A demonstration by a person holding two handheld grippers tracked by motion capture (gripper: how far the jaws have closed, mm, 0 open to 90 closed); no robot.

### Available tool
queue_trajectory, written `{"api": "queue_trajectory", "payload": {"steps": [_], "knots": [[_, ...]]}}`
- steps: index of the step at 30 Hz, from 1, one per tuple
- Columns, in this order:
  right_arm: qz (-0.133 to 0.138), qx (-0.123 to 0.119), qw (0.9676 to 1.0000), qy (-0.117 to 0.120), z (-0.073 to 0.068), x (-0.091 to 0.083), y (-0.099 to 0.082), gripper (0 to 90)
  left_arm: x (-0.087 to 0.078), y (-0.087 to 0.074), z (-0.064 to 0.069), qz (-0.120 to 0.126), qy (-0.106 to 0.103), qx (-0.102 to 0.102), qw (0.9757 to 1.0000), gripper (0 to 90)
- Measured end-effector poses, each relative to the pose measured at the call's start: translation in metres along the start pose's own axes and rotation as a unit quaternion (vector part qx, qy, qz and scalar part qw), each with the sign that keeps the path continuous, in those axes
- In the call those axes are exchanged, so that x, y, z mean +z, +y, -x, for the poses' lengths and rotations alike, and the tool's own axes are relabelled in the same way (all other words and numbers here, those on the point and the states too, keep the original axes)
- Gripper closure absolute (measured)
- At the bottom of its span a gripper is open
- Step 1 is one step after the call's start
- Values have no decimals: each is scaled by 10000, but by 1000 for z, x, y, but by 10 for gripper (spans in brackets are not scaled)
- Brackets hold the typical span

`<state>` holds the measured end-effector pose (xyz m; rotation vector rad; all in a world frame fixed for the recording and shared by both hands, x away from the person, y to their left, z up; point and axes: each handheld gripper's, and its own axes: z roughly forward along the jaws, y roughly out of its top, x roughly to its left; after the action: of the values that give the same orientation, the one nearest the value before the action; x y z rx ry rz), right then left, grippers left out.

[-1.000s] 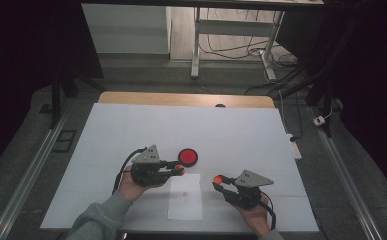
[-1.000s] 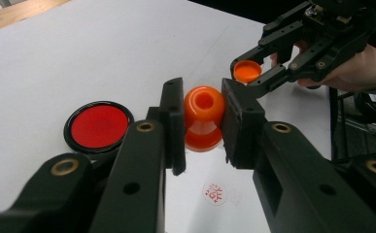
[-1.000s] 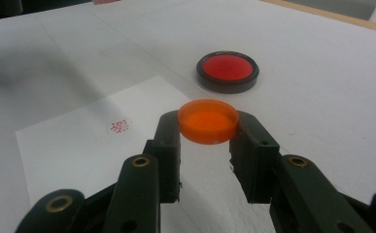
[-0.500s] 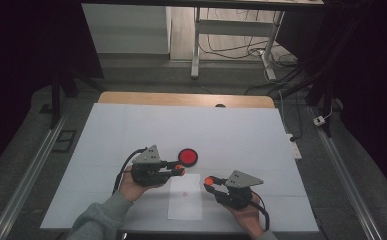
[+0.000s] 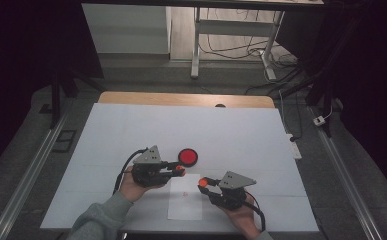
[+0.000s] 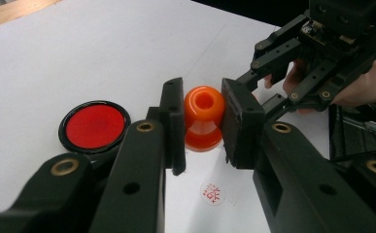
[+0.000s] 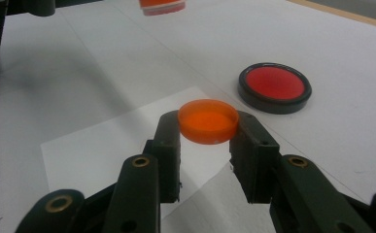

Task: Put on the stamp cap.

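- Left gripper [image 6: 202,124]: jaws clamped on an orange plastic stamp with a knob-shaped handle [image 6: 203,118], held upright just above the white sheet of paper [image 5: 185,200] that bears a small red round imprint [image 6: 213,193].
- Right gripper [image 7: 207,138]: jaws closed on a shallow orange plastic cap [image 7: 208,120], held level over the paper's corner, apart from the stamp.
- Round red ink pad in a black case [image 5: 187,157]: it lies open on the white table cover [image 5: 131,125], just beyond the left gripper.
- Risk, judged: capping calls for the cap's mouth to meet the stamp's inked face; a tilt of either piece could jam the rim or smear ink on the jaws.
- Risk, judged: the grip on the cap's thin rim is slight; a sideways push could flick it out.
- Risk, judged: a drop of the stamp would blot the paper.
- Writing: the imprint's characters are too small to read; no brand or label is legible.
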<state>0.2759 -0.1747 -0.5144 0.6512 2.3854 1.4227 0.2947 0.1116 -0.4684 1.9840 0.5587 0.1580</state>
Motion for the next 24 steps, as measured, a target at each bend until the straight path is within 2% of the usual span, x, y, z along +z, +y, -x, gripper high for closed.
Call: {"api": "queue_trajectory", "payload": {"steps": [2, 6, 24], "knots": [[32, -1, 10000, 66, -1, 3, 0, 644, 0, 0, 0, -3, -1, -6, 10000, 720], [-27, -88, 9999, 69, -5, 7, 2, 643, 0, 0, 0, 3, 4, 4, 10000, 719], [-79, -183, 9996, 174, -14, 19, 4, 644, 1, 0, 1, 18, 7, 24, 10000, 719]]}}
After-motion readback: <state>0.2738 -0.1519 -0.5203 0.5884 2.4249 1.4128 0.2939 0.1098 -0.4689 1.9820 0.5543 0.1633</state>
